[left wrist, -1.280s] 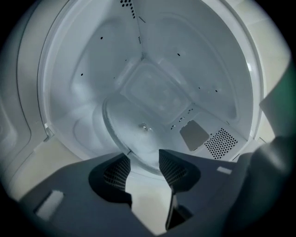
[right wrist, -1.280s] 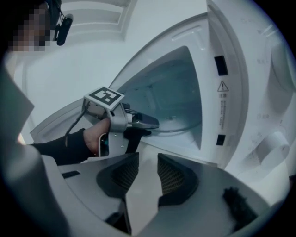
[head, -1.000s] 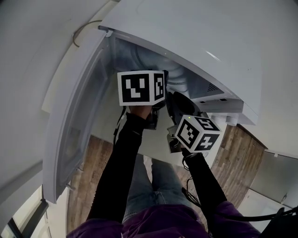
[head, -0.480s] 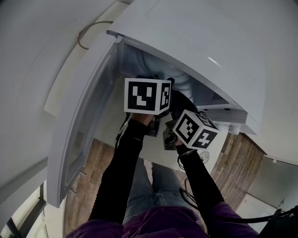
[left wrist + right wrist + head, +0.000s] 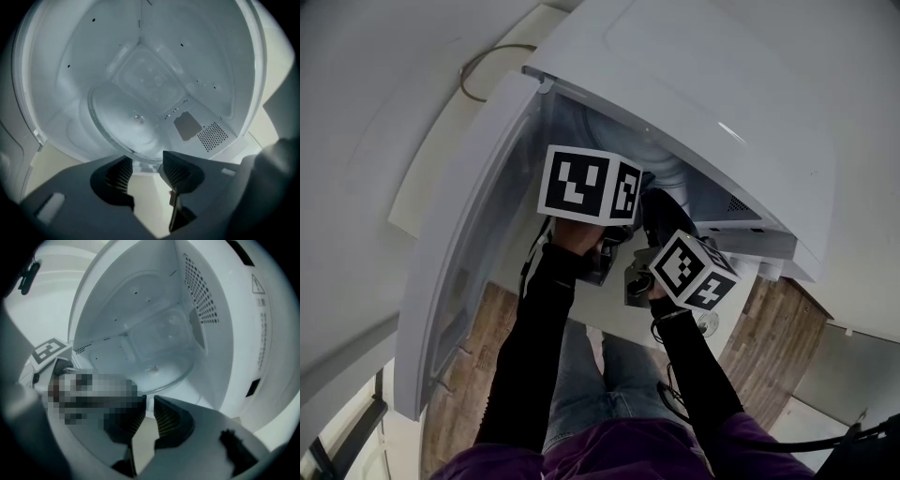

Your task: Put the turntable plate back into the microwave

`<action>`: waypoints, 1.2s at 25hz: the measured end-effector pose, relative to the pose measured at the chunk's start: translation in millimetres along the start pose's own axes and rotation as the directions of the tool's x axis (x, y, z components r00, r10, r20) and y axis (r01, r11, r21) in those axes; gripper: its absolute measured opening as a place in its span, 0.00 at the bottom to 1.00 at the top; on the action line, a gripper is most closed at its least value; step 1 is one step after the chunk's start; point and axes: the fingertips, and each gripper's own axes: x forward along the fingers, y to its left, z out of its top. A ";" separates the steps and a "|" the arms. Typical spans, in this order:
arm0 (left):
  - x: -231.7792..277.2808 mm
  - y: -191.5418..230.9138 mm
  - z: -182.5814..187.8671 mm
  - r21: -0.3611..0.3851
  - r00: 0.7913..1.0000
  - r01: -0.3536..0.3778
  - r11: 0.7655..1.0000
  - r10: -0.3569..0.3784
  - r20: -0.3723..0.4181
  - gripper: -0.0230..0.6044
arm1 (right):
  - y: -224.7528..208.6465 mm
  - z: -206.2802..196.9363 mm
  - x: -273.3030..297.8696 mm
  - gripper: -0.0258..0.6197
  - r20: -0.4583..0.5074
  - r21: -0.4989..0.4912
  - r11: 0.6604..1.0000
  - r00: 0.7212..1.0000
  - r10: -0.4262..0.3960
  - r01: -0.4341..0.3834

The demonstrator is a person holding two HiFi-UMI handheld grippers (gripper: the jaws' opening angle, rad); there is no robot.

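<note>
The clear glass turntable plate (image 5: 136, 117) lies low in the white microwave (image 5: 694, 103), its near rim at the cavity's front lip. My left gripper (image 5: 149, 165) is at that rim with its jaws opening; the rim sits at the fingertips and the pads stand off it. My right gripper (image 5: 149, 404) has its jaws drawn close, and the plate (image 5: 164, 366) runs in between their tips. In the head view both marker cubes, left (image 5: 586, 185) and right (image 5: 692, 270), hang side by side at the oven's mouth and hide the jaws.
The microwave door (image 5: 469, 253) swings wide open to the left. A vent grille (image 5: 212, 136) and a grey cover patch (image 5: 187, 125) sit on the cavity's right wall. A cable (image 5: 487, 56) loops behind the oven. Wooden floor (image 5: 469, 375) lies below.
Both grippers have stayed at the oven's mouth. The right cube has rolled a little and drawn nearer the left cube.
</note>
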 end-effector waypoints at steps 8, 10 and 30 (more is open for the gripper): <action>8.5 -10.8 -22.2 0.189 0.998 0.014 0.982 -0.003 -0.057 0.20 | -21.4 9.0 -3.2 0.07 0.021 -0.019 0.997 0.997 -0.076 0.076; 10.0 -8.4 -25.4 0.221 0.997 0.000 0.975 0.017 -0.073 0.14 | -24.3 8.0 -4.1 0.07 0.023 -0.013 0.996 0.996 -0.085 0.085; -2.9 -26.4 -33.8 0.193 0.997 0.078 0.978 -0.080 0.003 0.05 | -22.8 14.6 -7.4 0.07 0.050 -0.093 0.990 0.993 -0.105 0.109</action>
